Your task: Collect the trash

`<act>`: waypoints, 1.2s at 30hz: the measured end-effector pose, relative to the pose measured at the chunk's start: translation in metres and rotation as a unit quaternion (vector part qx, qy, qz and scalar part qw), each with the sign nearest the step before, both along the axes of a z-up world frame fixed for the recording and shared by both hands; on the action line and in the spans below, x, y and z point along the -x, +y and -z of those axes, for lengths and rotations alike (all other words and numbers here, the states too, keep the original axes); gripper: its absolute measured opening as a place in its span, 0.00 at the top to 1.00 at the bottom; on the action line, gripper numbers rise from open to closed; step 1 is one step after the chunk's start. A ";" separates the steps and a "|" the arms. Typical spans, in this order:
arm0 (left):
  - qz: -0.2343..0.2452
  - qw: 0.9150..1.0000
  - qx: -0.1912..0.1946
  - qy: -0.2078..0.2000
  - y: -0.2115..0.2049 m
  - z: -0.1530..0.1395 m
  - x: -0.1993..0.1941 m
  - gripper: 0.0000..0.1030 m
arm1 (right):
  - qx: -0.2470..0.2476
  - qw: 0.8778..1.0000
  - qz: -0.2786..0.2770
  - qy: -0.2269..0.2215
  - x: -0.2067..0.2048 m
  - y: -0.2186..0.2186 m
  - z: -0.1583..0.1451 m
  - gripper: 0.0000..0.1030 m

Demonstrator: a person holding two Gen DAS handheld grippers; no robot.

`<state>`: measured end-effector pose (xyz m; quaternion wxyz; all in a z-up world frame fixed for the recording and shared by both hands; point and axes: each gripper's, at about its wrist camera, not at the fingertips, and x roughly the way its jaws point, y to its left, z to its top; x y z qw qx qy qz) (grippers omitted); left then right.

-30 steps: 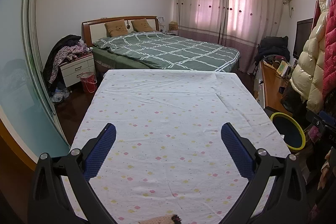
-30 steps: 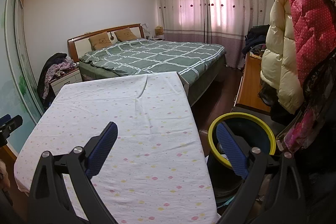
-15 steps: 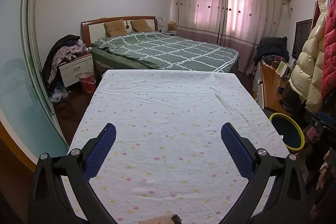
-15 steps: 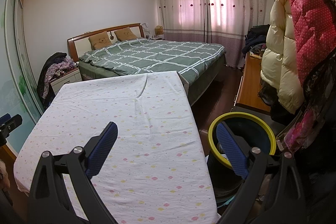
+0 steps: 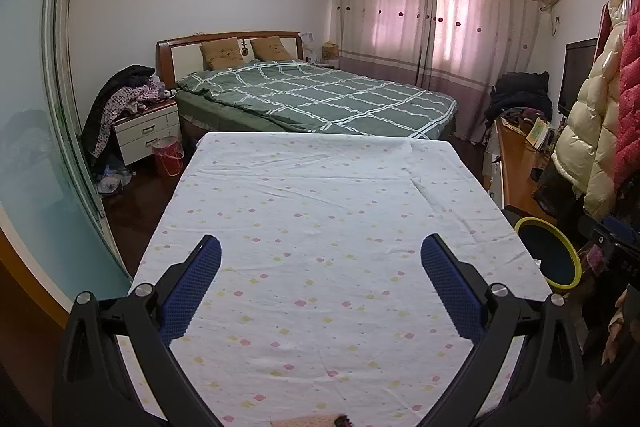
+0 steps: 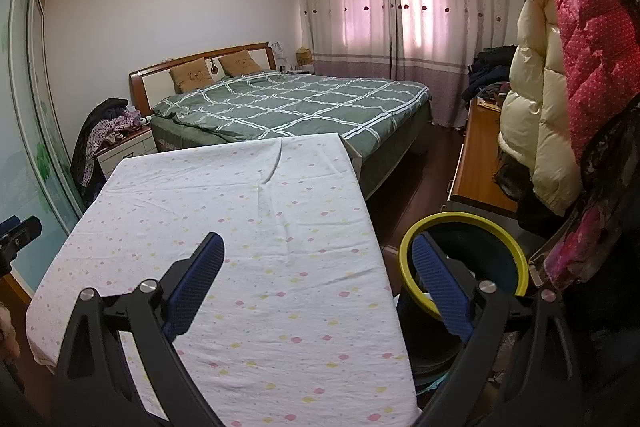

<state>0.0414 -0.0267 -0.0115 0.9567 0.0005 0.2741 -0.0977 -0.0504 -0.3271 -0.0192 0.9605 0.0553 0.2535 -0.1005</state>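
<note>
Tools (image 5: 320, 251) (image 6: 318, 251) both spread wide, empty, over dotted tablecloth (image 5: 320, 195), yellow-rimmed bin (image 6: 464, 259) beside table, possibly empty.

Table cloth (image 5: 320, 211) is white with little pink and yellow dots all over. Bed cover (image 5: 316, 99) up at 12 o'clock is dark green with a white grid pattern, two tan pillows (image 5: 244, 51) against a reddish-brown headboard (image 5: 176, 55). Curtains (image 5: 436, 19) are pink and cream with small dark red spots. Bin (image 6: 460, 259) at 3 o'clock has a yellow-green rim, dark inside. Gripper pads (image 5: 192, 283) are blue on black frames. Red bucket (image 5: 168, 155) at 10 o'clock.
</note>
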 end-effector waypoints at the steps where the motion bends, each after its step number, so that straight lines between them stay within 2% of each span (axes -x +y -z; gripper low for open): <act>1: 0.000 1.000 0.000 0.001 0.000 0.000 0.000 0.04 | 0.000 1.000 0.000 0.000 0.000 0.000 0.000 0.12; 36: 0.001 1.000 -0.006 -0.003 -0.002 0.005 -0.001 0.04 | -0.002 1.000 -0.001 0.006 -0.004 0.002 0.004 0.12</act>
